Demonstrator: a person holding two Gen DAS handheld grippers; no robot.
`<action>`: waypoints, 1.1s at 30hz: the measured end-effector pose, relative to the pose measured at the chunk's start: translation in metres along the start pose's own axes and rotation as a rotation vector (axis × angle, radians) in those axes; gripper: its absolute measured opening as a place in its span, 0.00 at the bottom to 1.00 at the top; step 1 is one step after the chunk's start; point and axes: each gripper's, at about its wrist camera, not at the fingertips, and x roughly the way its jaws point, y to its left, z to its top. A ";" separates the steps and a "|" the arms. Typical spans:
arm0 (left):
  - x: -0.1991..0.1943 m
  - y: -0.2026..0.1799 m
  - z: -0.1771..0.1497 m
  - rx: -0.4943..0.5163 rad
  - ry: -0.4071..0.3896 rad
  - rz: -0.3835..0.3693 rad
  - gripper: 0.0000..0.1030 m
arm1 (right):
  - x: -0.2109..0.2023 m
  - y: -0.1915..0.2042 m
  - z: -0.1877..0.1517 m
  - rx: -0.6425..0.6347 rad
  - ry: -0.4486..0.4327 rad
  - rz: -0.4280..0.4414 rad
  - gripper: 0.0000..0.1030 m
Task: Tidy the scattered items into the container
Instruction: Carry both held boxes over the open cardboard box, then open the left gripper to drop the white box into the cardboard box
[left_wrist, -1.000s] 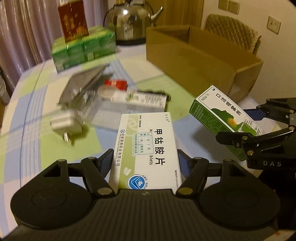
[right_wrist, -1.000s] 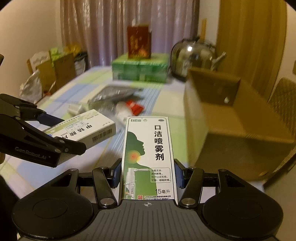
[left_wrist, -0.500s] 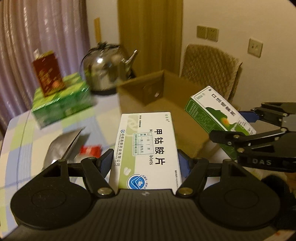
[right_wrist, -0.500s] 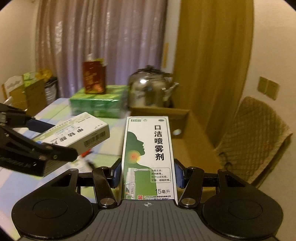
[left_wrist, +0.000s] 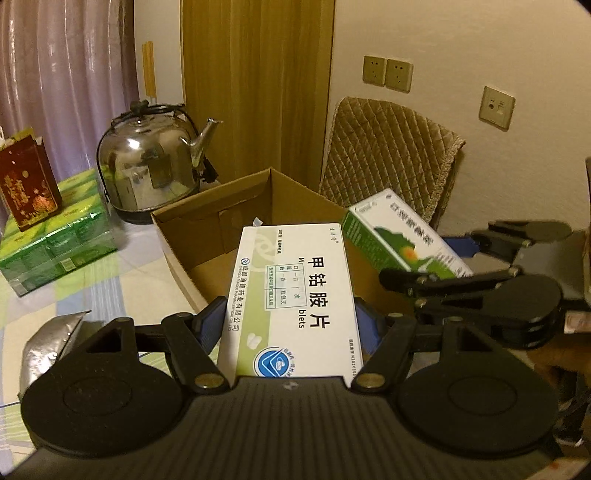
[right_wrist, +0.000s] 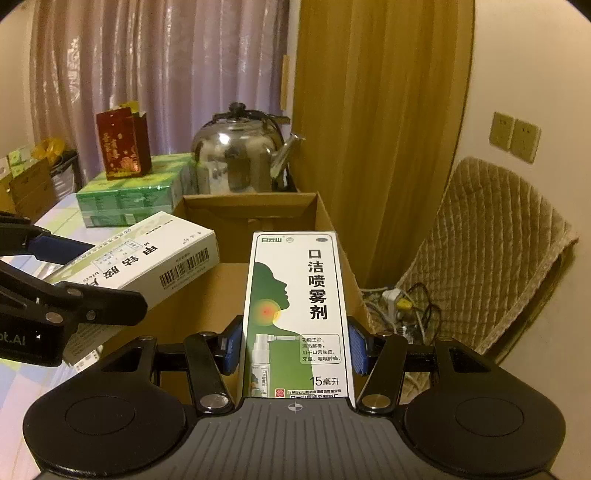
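Now left gripper (left_wrist: 291, 325) pinches white tablet box (left_wrist: 291, 295); right gripper (right_wrist: 293, 343) clamps green throat-spray box (right_wrist: 295, 310). Both boxes held above open cardboard box (left_wrist: 207, 218), neither released. Box floor mostly hidden; white scrap visible inside. Silver foil pouch (left_wrist: 48, 343) lies on checked tablecloth (left_wrist: 140, 280), unpacked. Judged: mid-task, two drops pending, more items left.

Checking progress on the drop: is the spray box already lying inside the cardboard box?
No, the spray box is clamped in the right claw, held above the cardboard box.
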 end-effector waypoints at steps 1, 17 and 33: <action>0.004 0.000 0.001 0.001 0.004 0.002 0.65 | 0.003 -0.002 0.000 0.006 0.002 0.002 0.51; 0.057 0.001 0.003 -0.039 0.046 0.028 0.65 | 0.034 -0.018 0.003 0.033 0.023 0.003 0.51; 0.063 0.007 0.003 -0.051 0.045 0.023 0.64 | 0.037 -0.025 0.000 0.039 0.033 -0.004 0.51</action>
